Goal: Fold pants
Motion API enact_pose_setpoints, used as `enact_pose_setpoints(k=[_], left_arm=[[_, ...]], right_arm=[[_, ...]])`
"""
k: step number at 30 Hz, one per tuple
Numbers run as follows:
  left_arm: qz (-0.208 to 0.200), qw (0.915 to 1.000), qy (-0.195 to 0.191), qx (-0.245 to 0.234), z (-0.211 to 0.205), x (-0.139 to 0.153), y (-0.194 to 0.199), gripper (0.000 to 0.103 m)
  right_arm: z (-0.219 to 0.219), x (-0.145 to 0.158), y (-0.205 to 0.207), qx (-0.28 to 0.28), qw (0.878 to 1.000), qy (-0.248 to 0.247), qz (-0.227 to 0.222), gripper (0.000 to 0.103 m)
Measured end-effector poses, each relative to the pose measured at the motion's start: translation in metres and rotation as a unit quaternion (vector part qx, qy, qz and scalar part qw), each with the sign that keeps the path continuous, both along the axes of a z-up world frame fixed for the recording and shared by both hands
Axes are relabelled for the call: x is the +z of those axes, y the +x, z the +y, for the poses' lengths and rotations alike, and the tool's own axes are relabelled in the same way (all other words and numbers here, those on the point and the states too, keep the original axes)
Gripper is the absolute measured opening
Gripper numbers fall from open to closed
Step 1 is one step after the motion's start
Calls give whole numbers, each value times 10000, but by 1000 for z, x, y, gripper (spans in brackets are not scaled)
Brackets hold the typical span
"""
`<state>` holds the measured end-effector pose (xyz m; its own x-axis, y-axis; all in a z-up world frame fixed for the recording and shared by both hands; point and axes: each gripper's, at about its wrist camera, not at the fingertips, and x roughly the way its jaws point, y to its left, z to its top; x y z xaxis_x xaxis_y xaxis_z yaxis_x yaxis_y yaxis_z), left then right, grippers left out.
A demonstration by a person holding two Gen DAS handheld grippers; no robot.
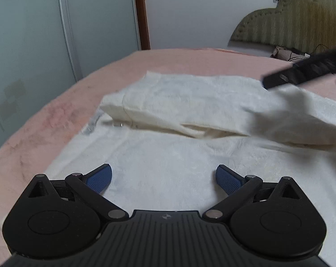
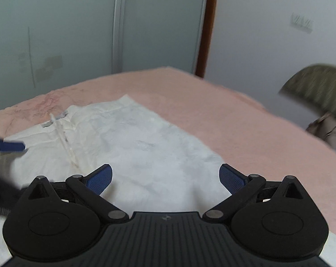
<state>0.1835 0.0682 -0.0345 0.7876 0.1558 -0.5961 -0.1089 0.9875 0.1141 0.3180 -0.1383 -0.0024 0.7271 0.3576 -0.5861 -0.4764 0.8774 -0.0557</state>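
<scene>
Left wrist alone shows pants (image 1: 190,111) doubled.

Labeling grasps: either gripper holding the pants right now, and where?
Nothing held. Left gripper and right gripper are both open, with the pants flat on the bed.

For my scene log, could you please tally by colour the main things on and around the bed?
White: 1, the pants
Pink: 1, the bed cover
Black with blue pads: 2, the left gripper and right gripper, jaws open
Olive: 1, the headboard
Total: 5
</scene>
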Motion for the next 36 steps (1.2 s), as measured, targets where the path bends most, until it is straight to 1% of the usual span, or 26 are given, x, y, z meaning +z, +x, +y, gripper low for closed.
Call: enact_pose_setpoints(k=[3, 7, 8, 9, 10, 11, 13, 15, 16, 17, 18, 21, 24, 26, 27, 29, 31, 33, 36], left_arm=[[-37, 10000, 0, -43, -1, -2, -1, 103], [-34, 10000, 33, -85, -3, -4, 0, 103], [-28, 10000, 15, -87, -2, -4, 1, 103], [-23, 10000, -3, -87, -2, -3, 1, 103], [-17, 10000, -22, -88, -2, -3, 2, 103], [-14, 10000, -29, -88, -2, -3, 1, 103], [-14, 10000, -25, -89, -2, -3, 1, 103], [-16, 10000, -20, -90, -2, -3, 1, 103], [-16, 10000, -22, -90, -2, -3, 1, 103], [-16, 10000, -26, -90, -2, -3, 1, 103], [-18, 9999, -43, -90, -2, -3, 1, 103], [-45, 9998, -174, -76, 3, -1, 1, 103], [-198, 9989, -418, 76, 13, 4, -3, 102], [-357, 9966, -686, 282, 25, 10, -6, 102], [-449, 9946, -848, 393, 32, 15, -7, 102], [-619, 9882, -1276, 580, 48, 26, -9, 102], [-718, 9782, -1847, 617, 66, 37, -6, 102], [-736, 9650, -2459, 537, 82, 49, 6, 102], [-596, 9401, -3323, 468, 100, 60, 39, 102]], right_arm=[[7, -11, 51, 122, 9987, 225, 451, 103], [8, -27, 114, -17, 9911, 656, 1157, 102], [8, -30, 127, -91, 9892, 705, 1281, 99], [8, -33, 135, -119, 9884, 703, 1342, 82], [9, -36, 141, -97, 9879, 663, 1399, 70], [9, -39, 147, -52, 9874, 589, 1467, 51], [11, -41, 151, 176, 9878, 437, 1485, 45], [14, -41, 149, 440, 9883, 315, 1427, 31], [15, -39, 148, 538, 9886, 270, 1382, 27], [17, -38, 143, 584, 9901, 180, 1267, 21], [20, -37, 137, 612, 9919, 40, 1115, 18], [36, -31, 108, 745, 9947, -546, 446, 13], [55, -22, 70, 970, 9867, -1259, -343, 12], [64, -15, 36, 1209, 9766, -1594, -789, 12], [67, -13, 21, 1308, 9715, -1733, -954, 12], [75, -11, -13, 1556, 9563, -2100, -1307, 12], [77, -11, -41, 1740, 9461, -2290, -1491, 12], [81, -13, -63, 1868, 9410, -2356, -1554, 12], [81, -21, -78, 1954, 9414, -2296, -1511, 9]])
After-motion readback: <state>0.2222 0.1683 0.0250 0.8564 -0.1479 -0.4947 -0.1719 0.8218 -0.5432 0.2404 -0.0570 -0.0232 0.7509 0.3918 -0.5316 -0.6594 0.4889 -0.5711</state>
